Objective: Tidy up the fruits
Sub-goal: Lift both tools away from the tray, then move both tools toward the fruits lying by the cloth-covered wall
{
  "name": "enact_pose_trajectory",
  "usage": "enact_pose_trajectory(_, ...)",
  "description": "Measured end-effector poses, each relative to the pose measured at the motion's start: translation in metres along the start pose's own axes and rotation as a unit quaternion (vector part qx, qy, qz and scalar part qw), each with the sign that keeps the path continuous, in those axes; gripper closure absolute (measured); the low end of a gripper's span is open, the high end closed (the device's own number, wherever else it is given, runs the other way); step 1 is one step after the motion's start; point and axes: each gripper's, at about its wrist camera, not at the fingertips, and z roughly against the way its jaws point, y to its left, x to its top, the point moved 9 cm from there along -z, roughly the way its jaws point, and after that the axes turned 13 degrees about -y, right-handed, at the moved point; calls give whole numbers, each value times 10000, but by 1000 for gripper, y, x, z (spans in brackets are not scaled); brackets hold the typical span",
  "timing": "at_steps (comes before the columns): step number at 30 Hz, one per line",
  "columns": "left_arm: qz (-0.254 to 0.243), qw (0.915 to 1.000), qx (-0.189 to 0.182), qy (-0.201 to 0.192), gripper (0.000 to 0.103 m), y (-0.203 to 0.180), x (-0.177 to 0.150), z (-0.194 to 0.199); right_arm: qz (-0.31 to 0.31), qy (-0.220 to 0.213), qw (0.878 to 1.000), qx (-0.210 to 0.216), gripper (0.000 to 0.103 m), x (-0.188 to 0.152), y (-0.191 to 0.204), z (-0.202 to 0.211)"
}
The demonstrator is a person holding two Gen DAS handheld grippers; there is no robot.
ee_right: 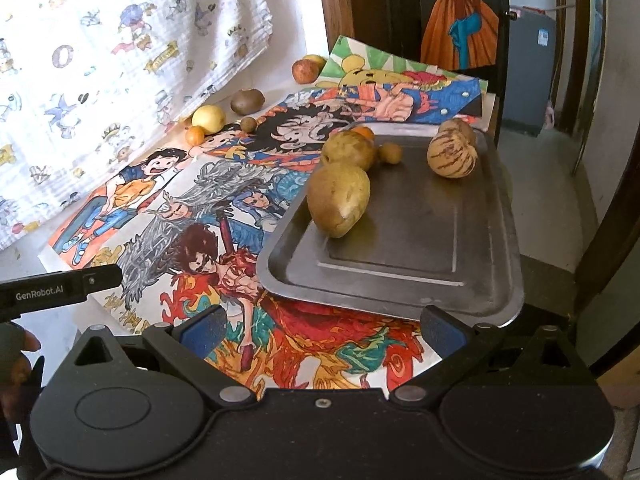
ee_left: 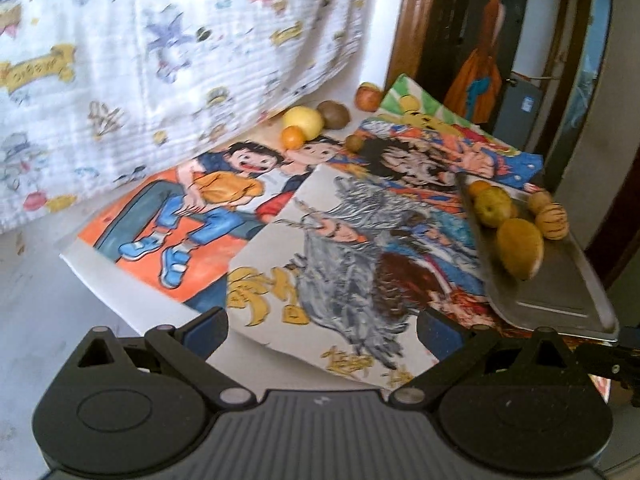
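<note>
A grey metal tray (ee_right: 400, 256) (ee_left: 560, 296) lies on the drawings at the right. In it are several fruits: a large tan one (ee_right: 338, 198) (ee_left: 520, 246), a greenish apple (ee_right: 348, 150) (ee_left: 494, 206), a striped melon (ee_right: 452, 156) (ee_left: 552, 220), a small brown fruit (ee_right: 390, 153) and an orange (ee_right: 362, 132). Loose near the cloth lie a yellow apple (ee_right: 208, 118) (ee_left: 303, 120), a small orange (ee_right: 196, 135) (ee_left: 293, 137), a kiwi (ee_right: 247, 101) (ee_left: 333, 113), a small brown fruit (ee_right: 248, 124) (ee_left: 354, 143) and a reddish apple (ee_right: 305, 70) (ee_left: 368, 97). My left gripper (ee_left: 322, 330) and right gripper (ee_right: 322, 330) are open and hold nothing.
Colourful cartoon drawings (ee_left: 208, 216) (ee_right: 304, 344) cover the tabletop. A white printed cloth (ee_left: 160, 60) hangs along the back left. A dark doorway (ee_right: 400, 8) and the table's edge are at the right. The left gripper's body (ee_right: 56, 288) and a hand (ee_right: 16, 356) show at the right view's left edge.
</note>
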Motion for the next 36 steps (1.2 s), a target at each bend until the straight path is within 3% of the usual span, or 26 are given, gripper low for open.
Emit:
enact_pose_trajectory(7, 13, 9992, 359, 163, 0, 18, 1, -13, 66, -2, 9993, 358, 1, 12, 14, -16)
enact_pose_trajectory(13, 17, 9984, 546, 147, 0, 28, 16, -24, 316, -187, 9969, 693, 1, 46, 37, -30)
enact_pose_trajectory(21, -65, 9977, 667, -139, 0, 43, 64, -38, -108, -647, 9850, 1597, 1, 147, 72, -36)
enact_pose_trajectory(27, -173, 9959, 595, -659, 0, 51, 122, -35, 612, -1113, 9725, 1950, 1, 248, 112, -34)
enact_pose_trajectory(31, -258, 9922, 528, -1095, 0, 51, 163, -30, 868, -1413, 9547, 2470, 0, 312, 145, -24)
enact_pose_trajectory(36, -359, 9863, 399, -1560, 0, 45, 204, -30, 1632, -1464, 9393, 2641, 0, 340, 166, -52)
